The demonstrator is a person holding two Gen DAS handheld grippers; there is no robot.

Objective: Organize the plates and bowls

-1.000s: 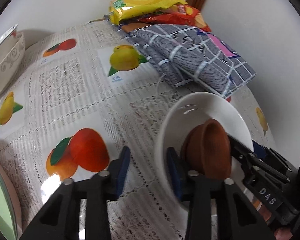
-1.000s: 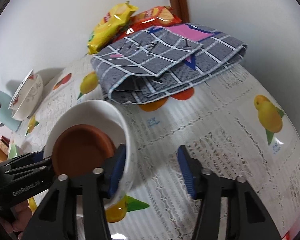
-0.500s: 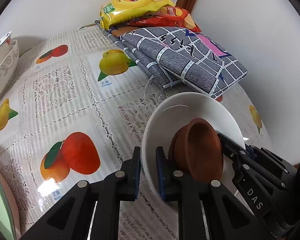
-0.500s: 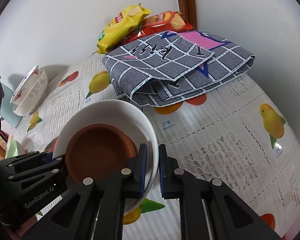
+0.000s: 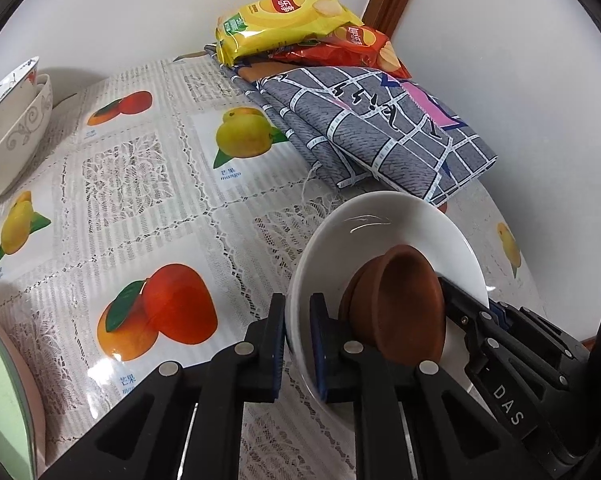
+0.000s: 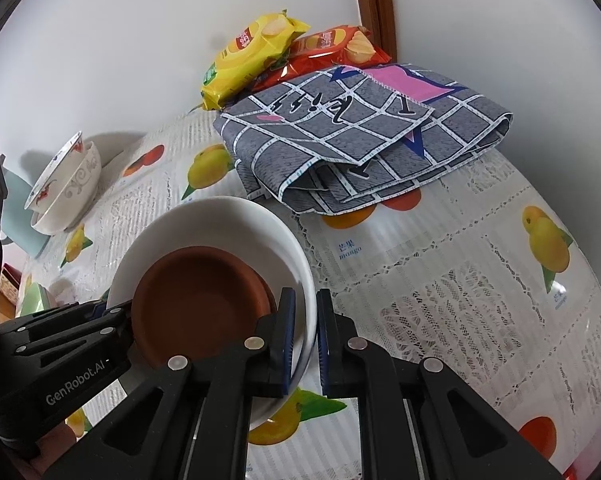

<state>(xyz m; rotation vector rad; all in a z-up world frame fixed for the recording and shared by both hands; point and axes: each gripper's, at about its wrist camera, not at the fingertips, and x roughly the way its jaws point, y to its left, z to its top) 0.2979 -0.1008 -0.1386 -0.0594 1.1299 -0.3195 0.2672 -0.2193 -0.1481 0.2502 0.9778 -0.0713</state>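
Observation:
A white bowl [image 5: 384, 232] holds a smaller brown clay dish [image 5: 396, 308] that leans against its inner wall. My left gripper [image 5: 298, 320] is shut on the bowl's left rim, one pad inside and one outside. My right gripper [image 6: 305, 332] is shut on the opposite rim of the same white bowl [image 6: 220, 224], beside the brown dish [image 6: 196, 296]. Each gripper shows in the other's view: the right gripper [image 5: 472, 312] and the left gripper [image 6: 80, 320]. I cannot tell whether the bowl touches the fruit-print tablecloth [image 5: 148, 184].
Two stacked patterned bowls [image 5: 12, 128] [image 6: 66, 184] stand at the far left by the wall. A folded grey checked cloth [image 5: 380, 132] [image 6: 360, 140] lies just behind the white bowl, with snack bags [image 5: 284, 20] [image 6: 252, 56] on it. A green plate edge [image 5: 0, 400] shows at the lower left.
Both grippers stood open astride the bowl's rim a second ago. Their jaws have since closed onto it. The bowl now shows a little nearer and more upright.

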